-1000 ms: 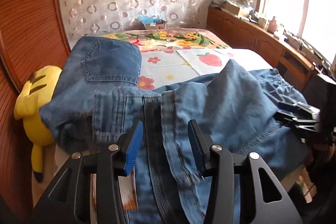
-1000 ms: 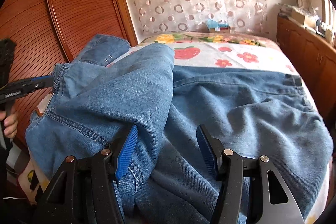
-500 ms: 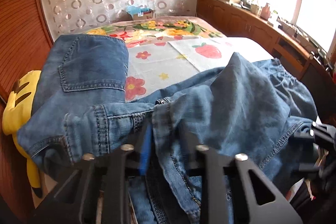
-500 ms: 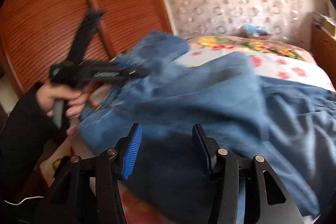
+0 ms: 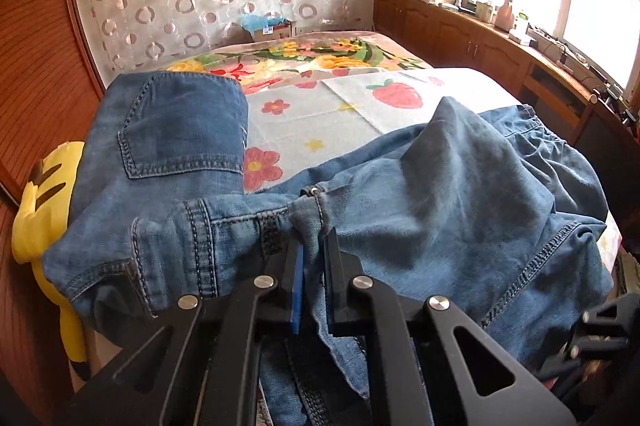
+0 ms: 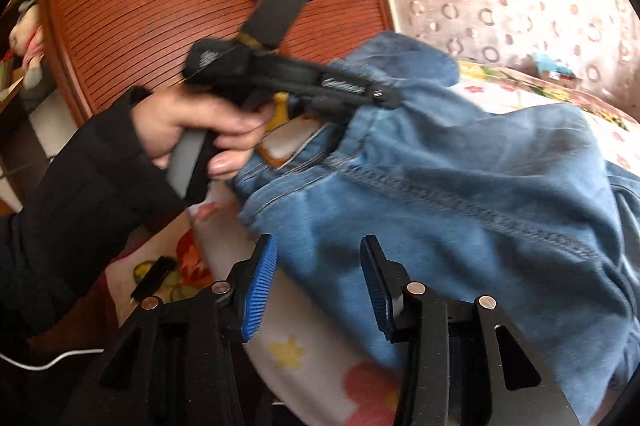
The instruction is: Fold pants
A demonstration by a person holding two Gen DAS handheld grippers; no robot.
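Observation:
Blue jeans (image 5: 440,206) lie crumpled across the near end of the bed, a back pocket showing at the left. My left gripper (image 5: 314,246) is closing on a bunched fold of the waistband beside the button, and its pads press the denim. In the right wrist view a hand (image 6: 192,122) in a black sleeve holds that left gripper (image 6: 384,96), its tips on the waistband. My right gripper (image 6: 318,246) hovers at the near edge of the jeans (image 6: 460,194). Its jaws are closing, with denim between the blue pads but not pinched.
The bed (image 5: 320,118) has a floral and strawberry sheet. A yellow plush toy (image 5: 36,218) is wedged between the bed and the wooden wardrobe (image 6: 140,6) on the left. A low wooden cabinet (image 5: 460,30) with clutter runs under the window on the right.
My left gripper's jaws came together on the waistband. My right gripper swung left along the jeans toward the waist end, and its jaws narrowed somewhat.

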